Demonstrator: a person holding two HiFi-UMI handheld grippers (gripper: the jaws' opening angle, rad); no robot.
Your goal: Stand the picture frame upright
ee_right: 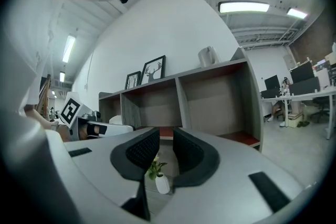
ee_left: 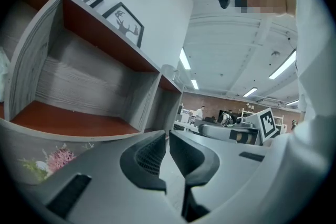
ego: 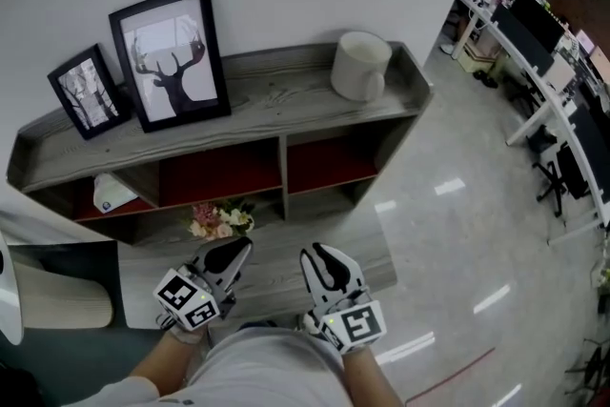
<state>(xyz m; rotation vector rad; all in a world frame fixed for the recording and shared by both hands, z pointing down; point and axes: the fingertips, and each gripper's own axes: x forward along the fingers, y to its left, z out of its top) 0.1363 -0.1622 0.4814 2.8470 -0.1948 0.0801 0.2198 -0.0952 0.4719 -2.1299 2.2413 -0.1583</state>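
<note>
Both claws hang low in front of the shelf unit (ego: 286, 95), pointing level at its open compartments. The left claw (ego: 233, 253) is pressed all but together, just a sliver of gap showing in the left gripper view (ee_left: 168, 136), and nothing sits in it. The right claw (ego: 319, 260) stands partly spread and holds nothing. In the right gripper view (ee_right: 165, 136), the flowers (ee_right: 157, 173) in their small white vase show through its gap, farther off.

Up on the shelf unit's top, at about 11 o'clock from the claws, the deer picture frame (ego: 172, 57) stands upright with its back against the white wall. Just beside it at 9 o'clock stands the smaller picture frame (ego: 89, 92), upright too, angled a little toward the deer. Both frames are well apart from the claws, and neither is being touched.

Along the same top, at 3 o'clock from the deer picture frame, sits a white mug (ego: 361, 66) near the right end. Below, the flowers (ego: 219, 219) rest on the lower ledge, straight ahead of the left claw at 12 o'clock. A white object (ego: 114, 193) sits in the far left compartment, too small to name.
</note>
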